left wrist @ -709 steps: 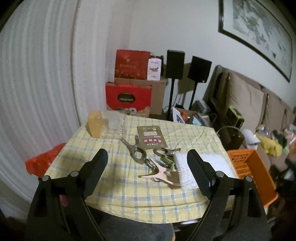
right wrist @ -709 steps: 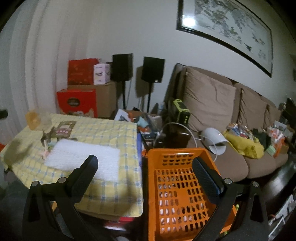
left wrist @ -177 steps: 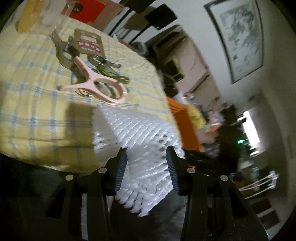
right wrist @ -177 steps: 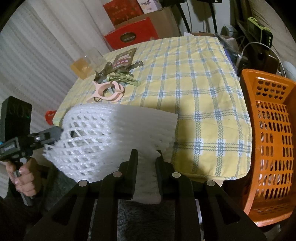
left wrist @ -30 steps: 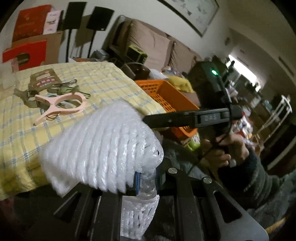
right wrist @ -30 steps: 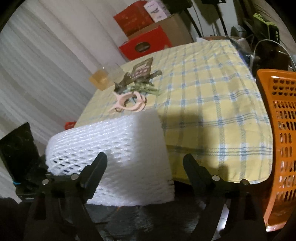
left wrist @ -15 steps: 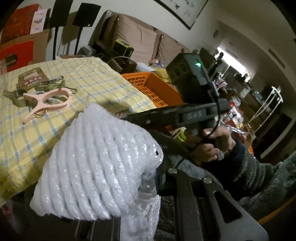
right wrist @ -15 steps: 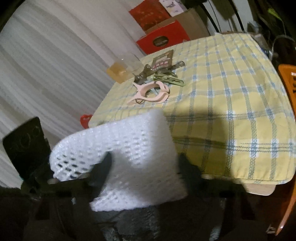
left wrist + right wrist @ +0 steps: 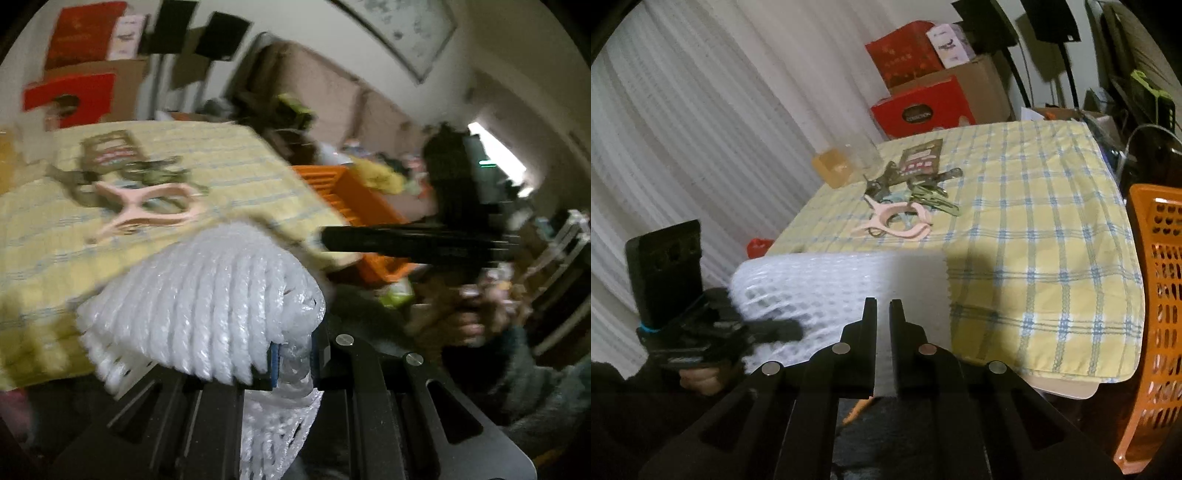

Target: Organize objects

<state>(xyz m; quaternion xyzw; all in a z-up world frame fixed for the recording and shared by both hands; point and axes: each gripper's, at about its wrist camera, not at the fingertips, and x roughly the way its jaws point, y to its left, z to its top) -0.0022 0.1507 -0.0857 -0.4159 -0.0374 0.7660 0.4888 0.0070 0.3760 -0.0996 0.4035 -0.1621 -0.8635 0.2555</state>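
Pinching opposite ends of the white foam net [image 9: 842, 291], both grippers hold it in the air just off the table [image 9: 1034, 229] edge — the left gripper [image 9: 291, 358] clamps one bunched end. The right gripper [image 9: 882, 306] has just closed on the other end; the net's long axis runs between them, with the orange basket [image 9: 1160, 288] on the right gripper's side — nearer that hand.

White foam netting [image 9: 827, 288] – soft, glossy mesh. The tablecloth [image 9: 1027, 221] is matt woven check cloth. Pink clip [image 9: 894, 221] and orange basket [image 9: 1160, 295] – smooth plastic; the red boxes [image 9: 923, 107] glossy card.

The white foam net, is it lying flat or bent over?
Bent over. The white foam net humps between the left gripper and right gripper, both pinching its edges, off the table.
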